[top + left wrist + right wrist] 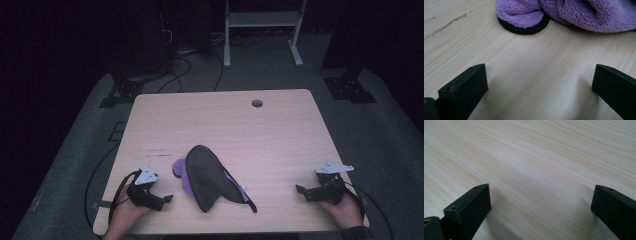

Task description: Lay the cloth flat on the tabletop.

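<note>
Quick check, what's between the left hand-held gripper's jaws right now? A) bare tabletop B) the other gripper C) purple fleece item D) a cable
A: in the left gripper view the left hand-held gripper has its jaws wide apart over bare wooden table, and the purple fleece item lies farther ahead, not between them.

The high view is dim and purplish, its surroundings sinking into black. Both gripper views are bright and evenly lit; soft shadows spread under the slightly blurred near jaws.
</note>
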`<state>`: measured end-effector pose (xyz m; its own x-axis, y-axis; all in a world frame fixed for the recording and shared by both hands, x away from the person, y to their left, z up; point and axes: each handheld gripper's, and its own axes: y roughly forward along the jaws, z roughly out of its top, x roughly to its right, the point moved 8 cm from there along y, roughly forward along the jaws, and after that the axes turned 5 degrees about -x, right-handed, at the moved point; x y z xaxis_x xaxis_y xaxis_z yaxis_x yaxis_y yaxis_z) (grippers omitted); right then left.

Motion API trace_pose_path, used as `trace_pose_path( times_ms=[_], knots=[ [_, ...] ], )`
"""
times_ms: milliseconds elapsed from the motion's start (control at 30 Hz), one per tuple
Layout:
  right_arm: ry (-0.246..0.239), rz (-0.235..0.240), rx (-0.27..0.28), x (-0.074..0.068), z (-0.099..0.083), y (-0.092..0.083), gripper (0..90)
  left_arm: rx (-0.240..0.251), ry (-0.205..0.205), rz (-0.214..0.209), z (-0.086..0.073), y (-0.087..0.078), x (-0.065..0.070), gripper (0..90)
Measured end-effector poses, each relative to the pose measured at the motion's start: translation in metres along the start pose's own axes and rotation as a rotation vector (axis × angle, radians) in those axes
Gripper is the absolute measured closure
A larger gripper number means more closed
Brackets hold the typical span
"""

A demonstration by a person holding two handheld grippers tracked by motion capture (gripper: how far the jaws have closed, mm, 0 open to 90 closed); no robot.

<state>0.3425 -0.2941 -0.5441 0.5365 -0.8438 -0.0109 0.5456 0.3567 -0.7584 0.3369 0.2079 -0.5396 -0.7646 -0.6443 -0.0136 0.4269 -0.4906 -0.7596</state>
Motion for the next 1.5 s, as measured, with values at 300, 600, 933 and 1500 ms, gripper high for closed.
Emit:
trace_pose_path(
  times_ms=[300, 600, 933, 1500],
  knots=[
    [0.000, 0.000, -0.001, 0.000, 0.000, 0.000, 1.6, 0.012, 0.005, -0.023, 0.010, -0.002, 0.006, 0.0],
    [0.002, -0.002, 0.000, 0.000, 0.000, 0.000, 1.6, 0.080, 0.013, -0.052, 0.034, -0.009, 0.013, 0.0],
    [0.000, -0.003, 0.000, 0.000, 0.000, 0.000, 1.6, 0.137, 0.021, -0.076, 0.064, -0.006, 0.013, 0.0],
    [0.003, -0.005, 0.000, 0.001, 0.000, 0.000, 1.6, 0.028, 0.063, -0.130, 0.084, 0.046, 0.020, 0.0]
  ],
)
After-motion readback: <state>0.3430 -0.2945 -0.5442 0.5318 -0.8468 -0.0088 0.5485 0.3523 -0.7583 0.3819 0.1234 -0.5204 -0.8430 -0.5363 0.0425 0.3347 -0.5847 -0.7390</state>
